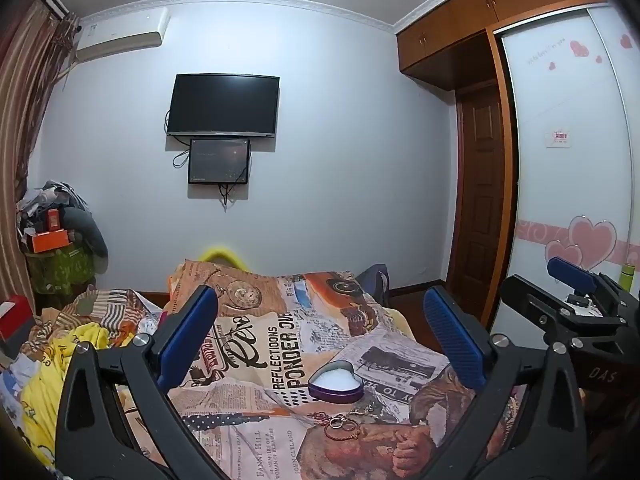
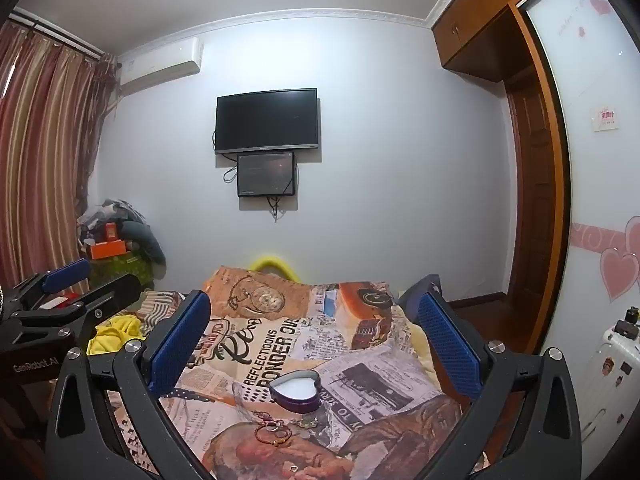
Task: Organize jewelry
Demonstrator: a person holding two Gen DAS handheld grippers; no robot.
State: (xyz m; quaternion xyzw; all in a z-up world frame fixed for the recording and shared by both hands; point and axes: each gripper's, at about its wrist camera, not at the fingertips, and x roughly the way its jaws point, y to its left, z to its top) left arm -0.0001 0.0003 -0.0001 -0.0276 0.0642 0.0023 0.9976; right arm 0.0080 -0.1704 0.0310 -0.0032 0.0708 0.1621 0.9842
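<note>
Heart box [image 1: 336,384]: purple wall — white lining
Bedspread [image 1: 280,344]: orange-beige newsprint collage, under the heart box
Bangle [image 2: 273,434]: red and gold, just before the heart box
Gripper pads [image 1: 188,336]: blue, ribbed

**Both grippers wide open, side by side**

The left gripper [image 1: 320,336] points forward and slightly downward, its blue-padded fingers [image 1: 188,336] spread wide with nothing between them. The right gripper [image 2: 316,340] is held the same way, nearly level, its fingers [image 2: 450,344] equally far apart and gripping nothing. Each shows at the edge of the other's view, so the two are held close alongside each other.
</note>
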